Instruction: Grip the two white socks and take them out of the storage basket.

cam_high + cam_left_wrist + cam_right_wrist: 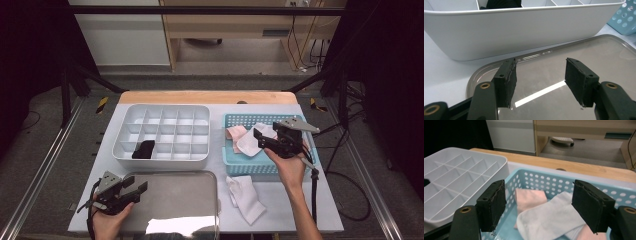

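The right gripper [261,139] hangs above the blue basket [235,120], jaws spread wide with nothing between them. Just ahead of and below its pads lies a white sock [549,220], draped over a pink cloth [530,197] that sits on the basket floor. Seen along the gripper, the sock's long axis runs slantwise across the line of the jaws, from low on the near left up toward the far right, so the pads already straddle its width. This hand is much the nearer of the two; the sock sits directly under it.

The left gripper [134,192] rests low over the near left corner of the metal tray [200,175], also open and empty, well apart from the basket, its jaws facing the wall of the white divided box [524,32].

Room for a descent looks good: the basket's rim stands clear of both pads on either side. The divided box [165,112] lies just left of the basket, one near compartment holding a dark rolled item [144,149]. Another white sock [245,197] lies on the table below the right hand, beside the tray.
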The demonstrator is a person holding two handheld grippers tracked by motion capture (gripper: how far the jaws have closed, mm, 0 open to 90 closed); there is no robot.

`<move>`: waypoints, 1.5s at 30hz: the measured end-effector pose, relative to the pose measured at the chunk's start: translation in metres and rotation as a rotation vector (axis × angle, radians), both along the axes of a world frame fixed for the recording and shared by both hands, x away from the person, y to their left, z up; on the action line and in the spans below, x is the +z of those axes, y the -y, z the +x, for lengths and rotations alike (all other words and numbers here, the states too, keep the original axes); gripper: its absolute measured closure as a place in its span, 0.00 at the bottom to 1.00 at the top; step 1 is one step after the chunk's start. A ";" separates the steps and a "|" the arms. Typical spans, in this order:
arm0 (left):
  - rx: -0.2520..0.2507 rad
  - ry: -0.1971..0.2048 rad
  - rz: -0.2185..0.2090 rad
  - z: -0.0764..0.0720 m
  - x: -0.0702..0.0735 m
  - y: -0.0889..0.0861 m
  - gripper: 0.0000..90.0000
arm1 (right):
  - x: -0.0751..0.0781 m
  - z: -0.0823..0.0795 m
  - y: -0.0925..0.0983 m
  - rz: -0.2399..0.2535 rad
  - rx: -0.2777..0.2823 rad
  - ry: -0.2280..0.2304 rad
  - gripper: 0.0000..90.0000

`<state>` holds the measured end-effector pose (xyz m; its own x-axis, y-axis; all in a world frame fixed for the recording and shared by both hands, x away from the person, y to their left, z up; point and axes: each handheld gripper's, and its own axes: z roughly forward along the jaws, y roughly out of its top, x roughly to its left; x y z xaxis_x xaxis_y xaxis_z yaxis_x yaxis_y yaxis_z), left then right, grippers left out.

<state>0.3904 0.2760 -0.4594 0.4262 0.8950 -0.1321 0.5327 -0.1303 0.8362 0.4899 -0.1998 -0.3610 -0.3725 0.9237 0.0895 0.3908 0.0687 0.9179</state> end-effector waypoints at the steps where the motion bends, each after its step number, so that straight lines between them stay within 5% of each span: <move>1: 0.001 0.002 0.000 0.000 0.000 0.000 0.46 | 0.002 0.004 -0.001 -0.001 -0.007 0.004 0.30; 21: 0.009 0.001 -0.002 0.001 0.000 -0.002 0.45 | 0.001 0.065 -0.005 -0.066 -0.060 -0.016 0.35; 32: 0.005 0.004 -0.003 0.001 0.000 -0.001 0.45 | -0.026 0.091 -0.008 -0.119 -0.086 -0.085 0.35; 45: 0.005 0.003 0.002 0.001 0.000 -0.002 0.45 | -0.056 0.103 -0.007 -0.150 -0.093 -0.172 0.39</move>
